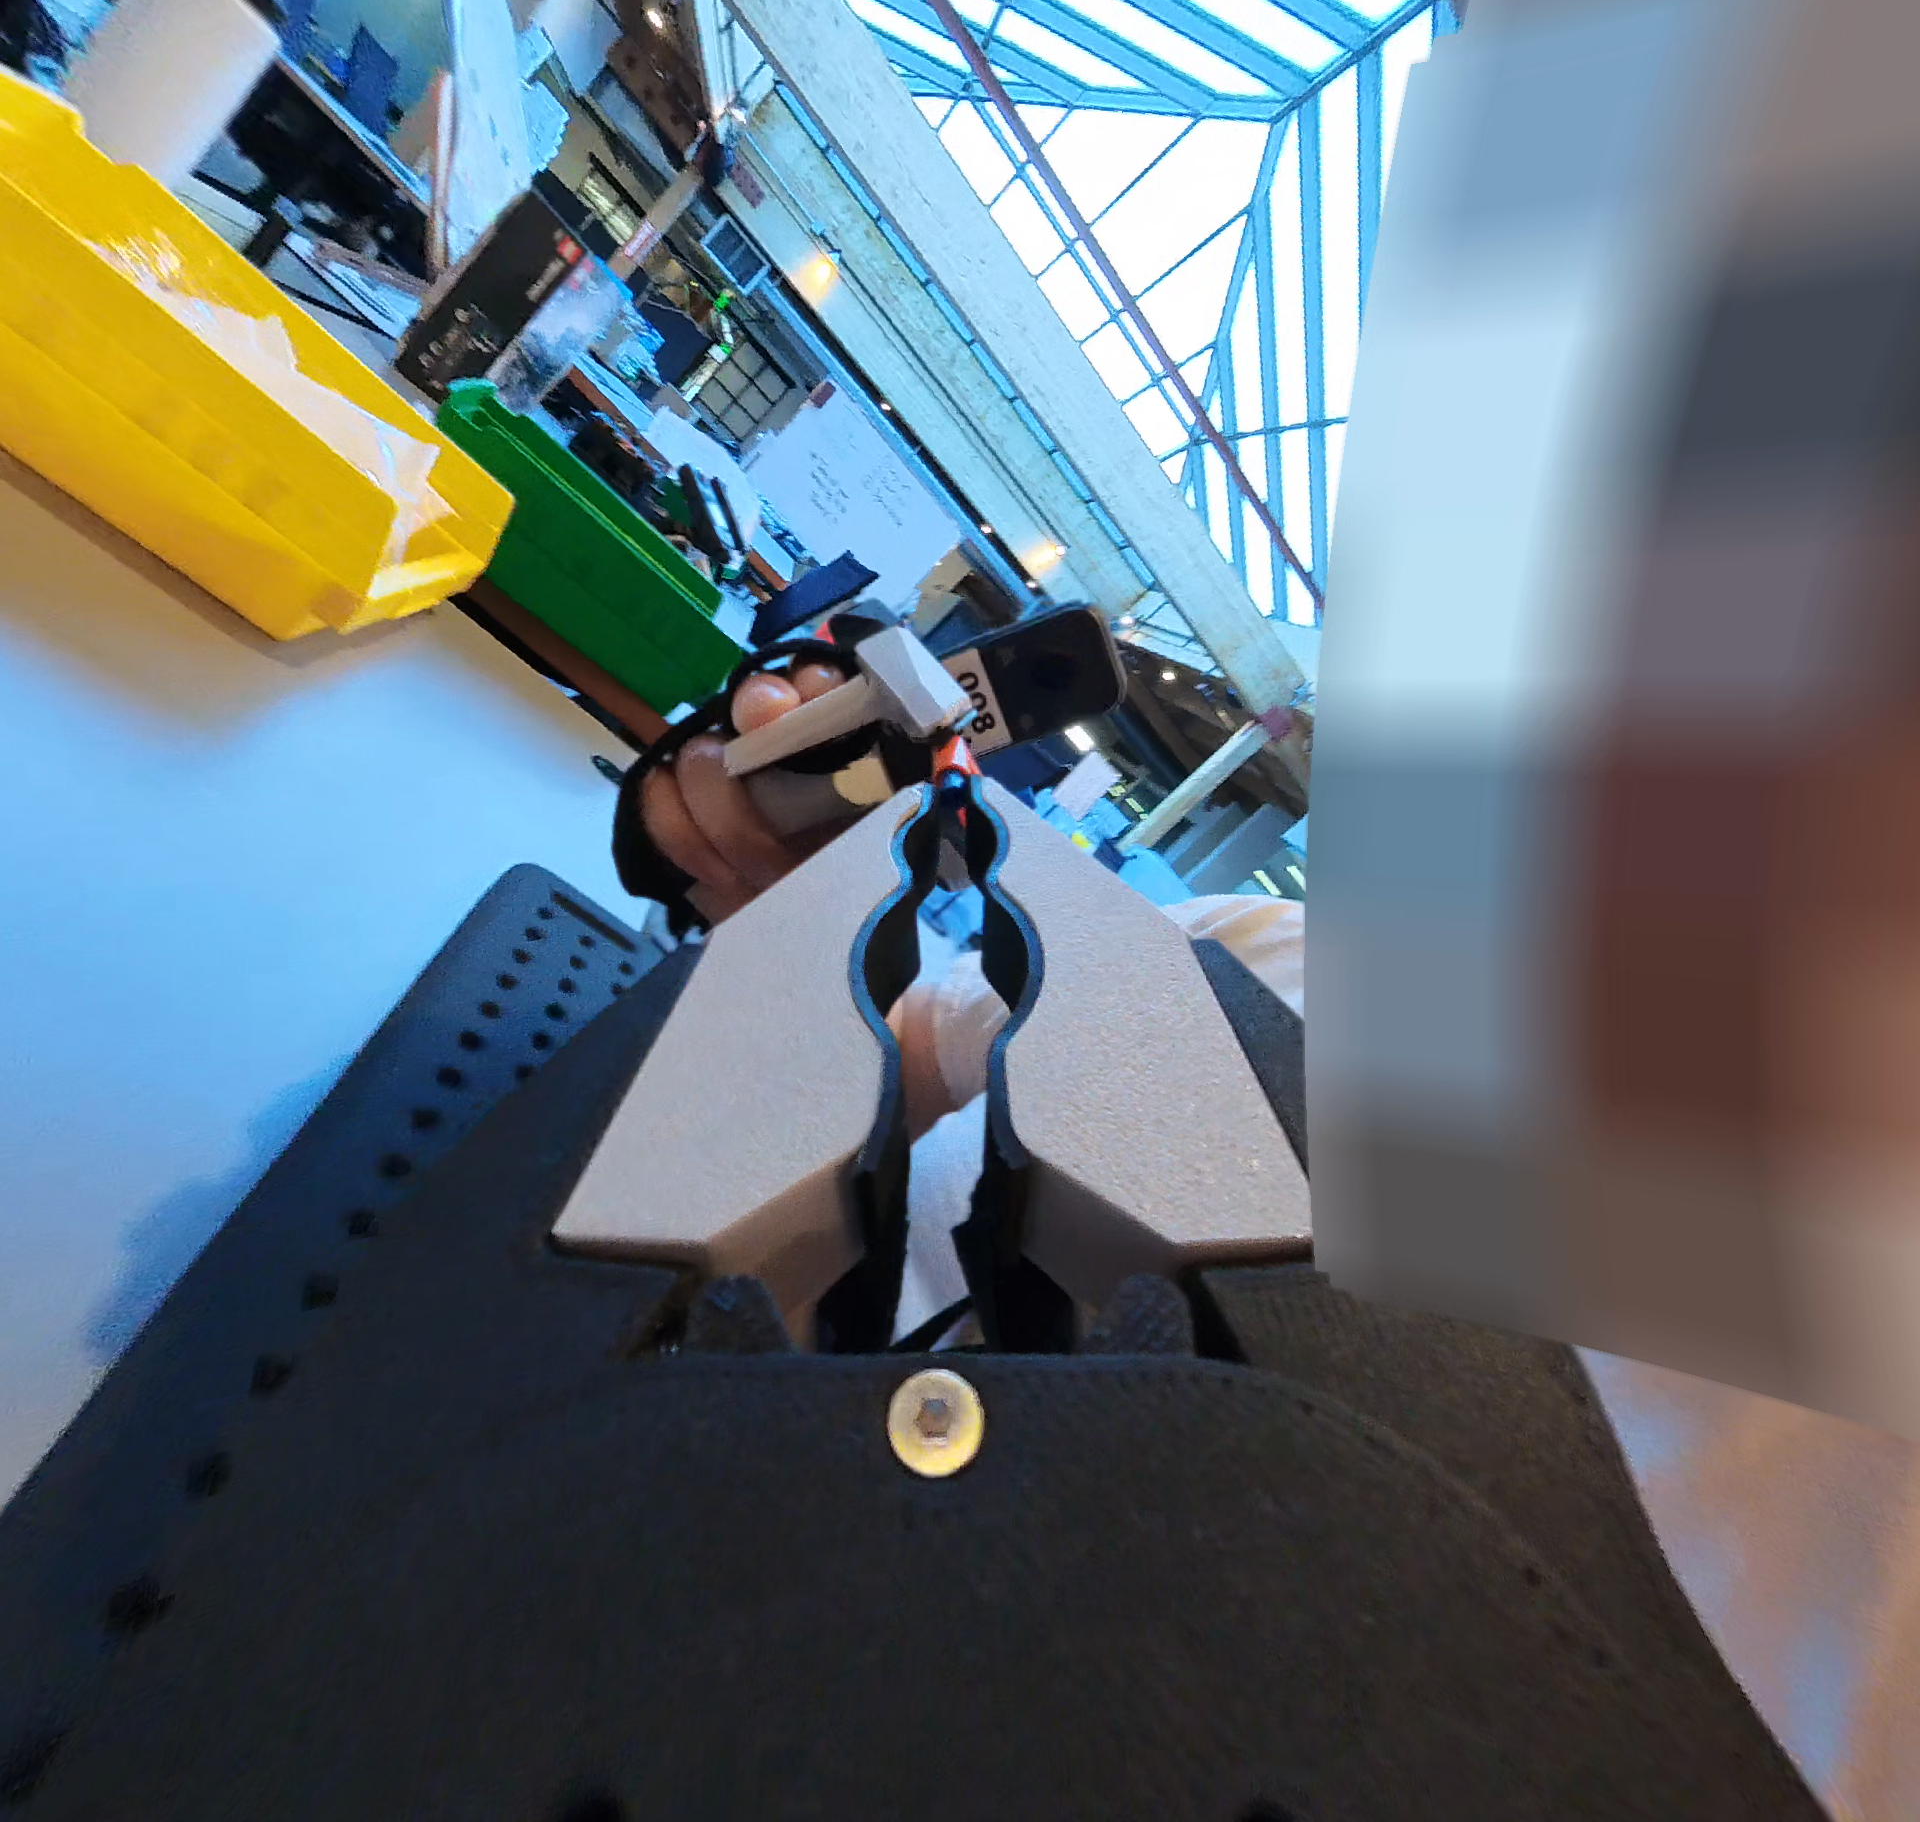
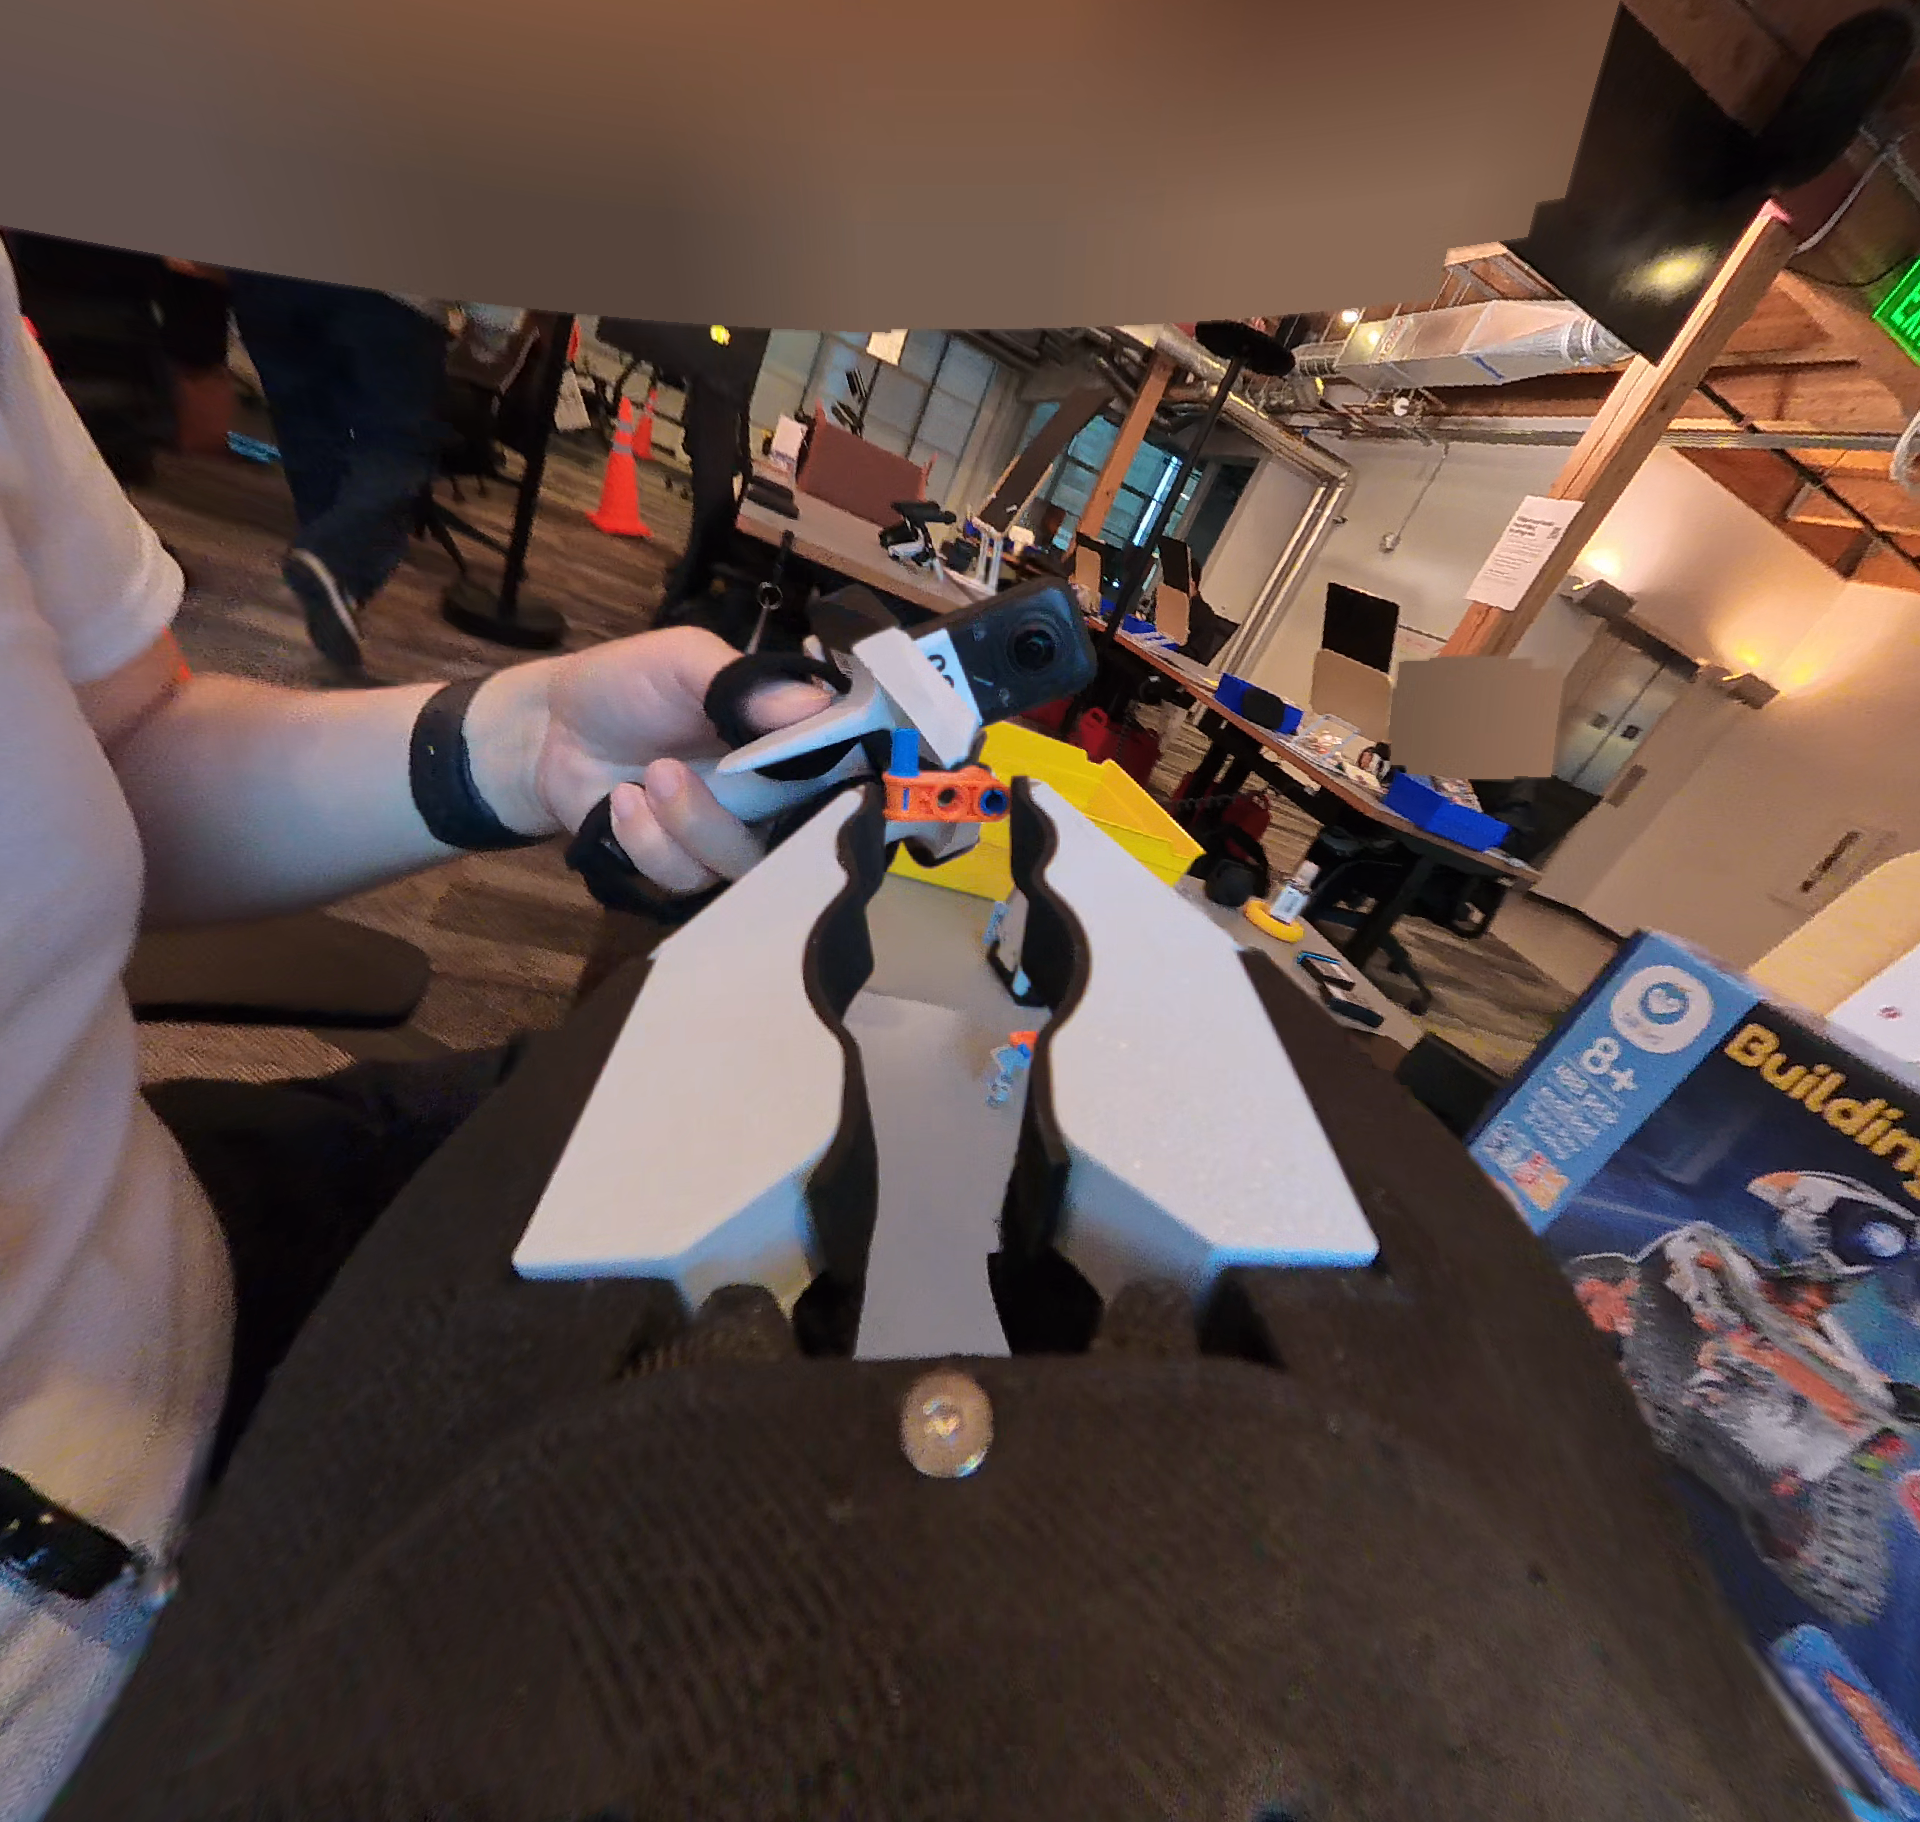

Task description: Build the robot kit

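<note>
A small orange beam (image 2: 940, 798) with a blue pin (image 2: 904, 749) sticking up from it is held in the air between both grippers. In the right wrist view it lies across my right gripper (image 2: 943, 802), whose pads meet its two ends. My left gripper (image 1: 951, 804) is nearly closed, with the orange piece (image 1: 953, 766) pinched at its tips. Each gripper also shows in the other's view, held in a hand: the left one in the right wrist view (image 2: 914, 723) and the right one in the left wrist view (image 1: 894, 702).
A yellow bin (image 1: 208, 401) and a green bin (image 1: 592, 536) stand on the white table (image 1: 208, 837). A blue building-set box (image 2: 1714, 1253) lies at the right. Small loose pieces (image 2: 1008, 1066) lie on the table under my right gripper. A person in white sits at the left.
</note>
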